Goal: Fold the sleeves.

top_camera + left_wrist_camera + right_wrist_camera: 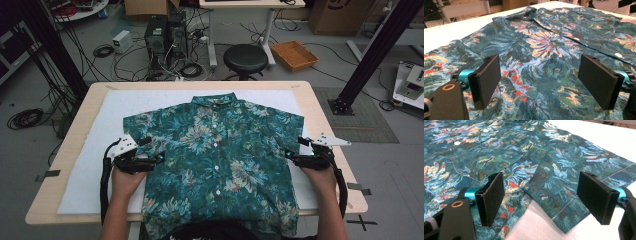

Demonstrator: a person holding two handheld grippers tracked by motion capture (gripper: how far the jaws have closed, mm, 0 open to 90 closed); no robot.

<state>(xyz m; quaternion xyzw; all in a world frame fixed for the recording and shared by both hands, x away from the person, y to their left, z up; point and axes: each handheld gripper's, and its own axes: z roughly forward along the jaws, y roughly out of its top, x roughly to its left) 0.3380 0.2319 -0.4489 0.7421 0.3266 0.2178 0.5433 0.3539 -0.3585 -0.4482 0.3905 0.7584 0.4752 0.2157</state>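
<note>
Shirt (215, 150) flat on table (325, 107). Left gripper (150, 161), right gripper (295, 156) both released, over sleeves. Advice: pinch sleeve edges together, lift evenly.

We see our two forearms bare, with no sleeve on either. Our left hand (125, 181) carries the left gripper (150, 150), a black body with a pale grey three-cornered plate on top and a thick black cable looping from it. Our right hand (320, 176) carries the right gripper (295, 149), built the same: black frame, grey plate, black cable curving back. In the left gripper view, each jaw is a flat black rectangular pad with a matte, slightly fuzzy face, mounted on a teal metal collar; a brass-coloured ring sits in the black housing at lower left. The right gripper view shows matching pads, teal collars, small screw holes and the same brass ring.
</note>
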